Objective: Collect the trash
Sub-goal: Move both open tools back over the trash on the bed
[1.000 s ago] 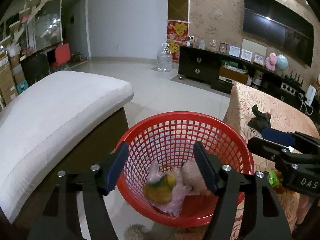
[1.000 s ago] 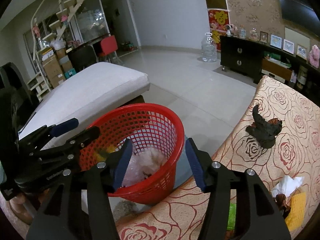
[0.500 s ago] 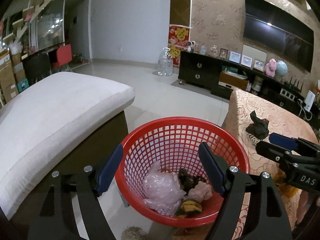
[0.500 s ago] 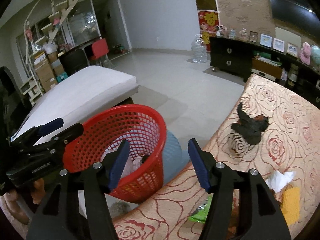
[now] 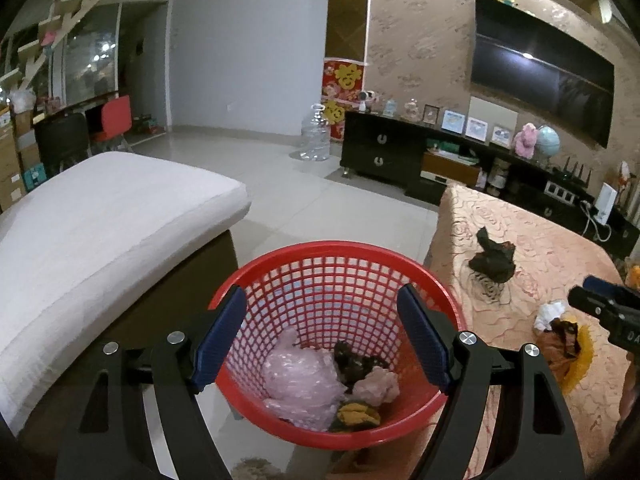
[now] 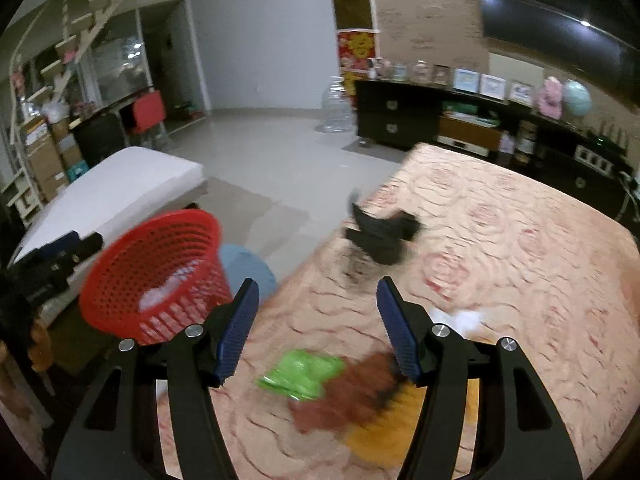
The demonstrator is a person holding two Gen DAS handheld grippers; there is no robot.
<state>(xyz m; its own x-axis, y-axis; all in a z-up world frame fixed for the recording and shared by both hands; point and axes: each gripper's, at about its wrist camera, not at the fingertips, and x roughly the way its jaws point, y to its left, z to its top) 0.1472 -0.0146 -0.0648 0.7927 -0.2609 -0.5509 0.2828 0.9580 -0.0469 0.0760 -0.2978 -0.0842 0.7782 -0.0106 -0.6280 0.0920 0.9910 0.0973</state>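
A red mesh basket holds a pink plastic bag and other scraps; it also shows in the right wrist view. My left gripper is open and empty above the basket. My right gripper is open and empty over the rose-patterned table. On the table lie a black crumpled piece, a green wrapper, a brown scrap, a yellow piece and white tissue. The right wrist view is blurred.
A white-cushioned bench stands left of the basket. A black TV cabinet runs along the far wall with a water jug beside it. A blue round object sits behind the basket.
The trash my left gripper held over the basket has dropped in, and the gripper has pulled back. My right gripper swung right, from the basket to over the table's trash.
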